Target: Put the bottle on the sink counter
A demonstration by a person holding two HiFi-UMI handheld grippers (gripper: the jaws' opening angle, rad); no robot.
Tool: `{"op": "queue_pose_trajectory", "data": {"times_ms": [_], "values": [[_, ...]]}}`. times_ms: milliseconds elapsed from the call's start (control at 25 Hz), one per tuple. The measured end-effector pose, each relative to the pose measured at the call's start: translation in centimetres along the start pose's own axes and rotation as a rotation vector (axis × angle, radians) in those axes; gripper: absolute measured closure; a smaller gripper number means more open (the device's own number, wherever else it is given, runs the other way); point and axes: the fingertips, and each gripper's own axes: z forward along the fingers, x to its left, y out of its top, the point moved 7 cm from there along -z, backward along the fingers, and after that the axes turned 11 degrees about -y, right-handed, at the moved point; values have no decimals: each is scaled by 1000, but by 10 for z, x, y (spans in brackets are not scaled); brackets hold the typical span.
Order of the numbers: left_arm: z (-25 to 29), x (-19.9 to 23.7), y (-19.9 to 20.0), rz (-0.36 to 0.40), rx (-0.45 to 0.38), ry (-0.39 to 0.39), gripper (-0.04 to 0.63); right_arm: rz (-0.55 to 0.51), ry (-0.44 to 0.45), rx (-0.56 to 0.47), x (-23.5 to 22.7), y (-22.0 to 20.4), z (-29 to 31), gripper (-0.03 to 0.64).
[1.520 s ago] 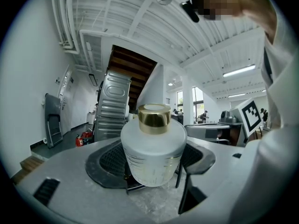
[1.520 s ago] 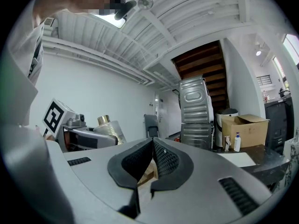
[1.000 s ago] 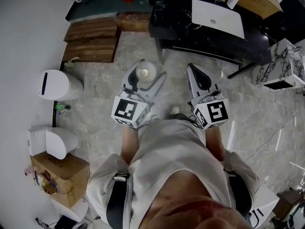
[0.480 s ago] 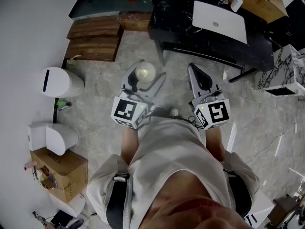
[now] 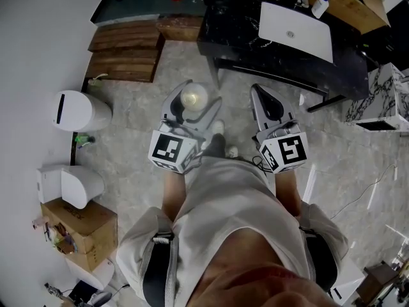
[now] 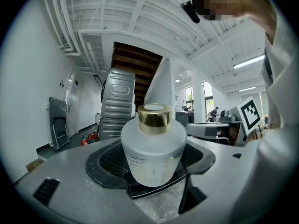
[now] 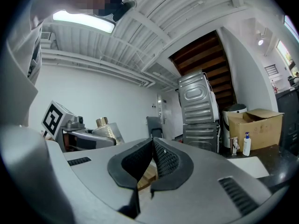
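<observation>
My left gripper is shut on a squat frosted white bottle with a gold cap. In the left gripper view the bottle stands upright between the dark pads, cap on top. My right gripper hangs level with it, jaws pressed together and holding nothing; its pads meet in the right gripper view, where the bottle shows at the left. The black sink counter with a white basin lies ahead, up and right of both grippers.
A white bin and a white appliance stand along the left wall, with a cardboard box below them. Wooden steps sit at upper left. A marbled block is at the right. A pump bottle stands behind the basin.
The counter and basin have shifted slightly in the head view as the person steps toward them; a foot now shows between the grippers. Both grippers keep their pose and grip.
</observation>
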Motion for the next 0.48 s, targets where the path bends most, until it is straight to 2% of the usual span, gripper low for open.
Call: {"op": "queue_pose_trajectory", "data": {"times_ms": [480], "values": [[38, 46, 2, -12, -14, -43, 265, -15, -45, 7, -17, 1, 47, 618]]}}
